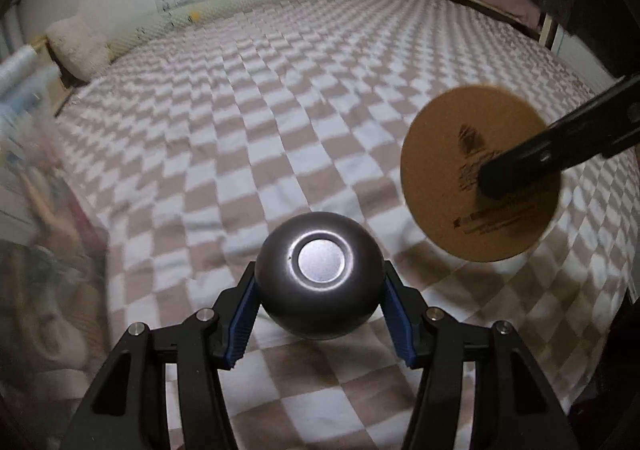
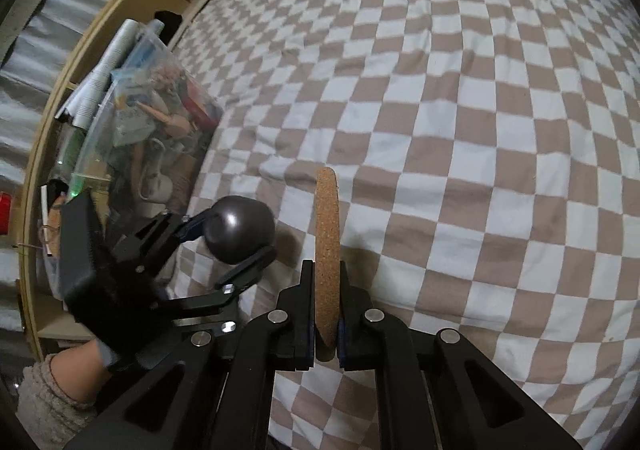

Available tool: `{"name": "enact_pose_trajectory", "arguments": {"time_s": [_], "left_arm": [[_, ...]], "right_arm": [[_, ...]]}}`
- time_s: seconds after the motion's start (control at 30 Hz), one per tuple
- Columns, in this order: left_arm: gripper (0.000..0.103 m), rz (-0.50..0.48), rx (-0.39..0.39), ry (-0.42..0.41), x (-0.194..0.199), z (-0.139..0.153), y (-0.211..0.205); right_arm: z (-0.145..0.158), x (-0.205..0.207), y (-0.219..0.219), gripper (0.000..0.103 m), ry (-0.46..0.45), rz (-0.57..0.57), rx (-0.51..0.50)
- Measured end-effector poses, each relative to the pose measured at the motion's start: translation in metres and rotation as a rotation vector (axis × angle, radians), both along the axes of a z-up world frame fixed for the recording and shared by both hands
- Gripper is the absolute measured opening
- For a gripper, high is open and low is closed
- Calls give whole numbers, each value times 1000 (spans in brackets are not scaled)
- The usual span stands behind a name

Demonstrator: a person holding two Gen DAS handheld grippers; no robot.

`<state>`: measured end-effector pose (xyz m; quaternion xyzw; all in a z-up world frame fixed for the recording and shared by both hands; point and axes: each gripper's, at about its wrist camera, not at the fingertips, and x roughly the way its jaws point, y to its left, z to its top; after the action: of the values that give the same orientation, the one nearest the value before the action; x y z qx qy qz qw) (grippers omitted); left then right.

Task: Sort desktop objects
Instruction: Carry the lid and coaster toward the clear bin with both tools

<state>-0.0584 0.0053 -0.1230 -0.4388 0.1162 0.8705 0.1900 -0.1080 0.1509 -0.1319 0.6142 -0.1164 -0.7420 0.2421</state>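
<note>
Clamped between the blue pads of the left claw (image 1: 320, 286) is a dark ball (image 1: 320, 278) with a shiny flat disc on the side facing the camera; both pads press on its flanks and it hangs clear of the bed (image 1: 280, 110). From the right wrist the same ball (image 2: 240, 228) shows low on the left, in that claw (image 2: 236, 246), with a sleeved hand (image 2: 68, 382) behind it.

Just right of the ball, apart from it, the right claw (image 2: 327, 334) is pinched tight on a round cork coaster (image 2: 327, 250), seen edge-on and upright there. In the left view the coaster (image 1: 452, 178) turns its printed face to the camera, one black finger (image 1: 520, 166) across it; the print is too blurred to read.

Below both lies the bed's brown-and-white checked cover. Along its left edge stands a clear bag of mixed clutter (image 2: 152, 98), perhaps toys, against a wooden shelf (image 2: 120, 10). Farther off a pale plush cushion (image 1: 76, 46) sits by the wall.
</note>
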Motion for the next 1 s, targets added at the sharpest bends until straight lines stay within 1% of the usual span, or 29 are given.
{"name": "enact_pose_trajectory", "arguments": {"time_s": [0.07,0.13,0.23,0.33,0.4,0.53,0.63,0.7,0.87,1.0], "left_arm": [[57,3,13,24,-18,17,-11],[57,6,20,53,-19,37,-17],[57,18,30,89,-12,67,-24],[57,32,46,129,2,99,-36],[57,47,50,148,6,115,-47],[57,101,44,197,29,149,-72],[57,161,42,231,40,171,-97],[57,216,44,250,52,187,-121],[57,351,10,287,71,208,-183],[57,448,-10,286,81,208,-229]], "right_arm": [[9,-1,2,10,22,-12,-5],[17,-3,3,10,41,-19,-13],[38,-4,1,10,87,-20,-45],[63,-6,-3,10,146,-12,-86],[79,-6,-7,10,183,-9,-112],[113,-7,-25,10,250,14,-175],[131,-6,-46,10,283,48,-208],[140,-6,-62,10,296,73,-228],[158,-3,-108,10,325,155,-260],[166,1,-141,10,335,213,-275]]}}
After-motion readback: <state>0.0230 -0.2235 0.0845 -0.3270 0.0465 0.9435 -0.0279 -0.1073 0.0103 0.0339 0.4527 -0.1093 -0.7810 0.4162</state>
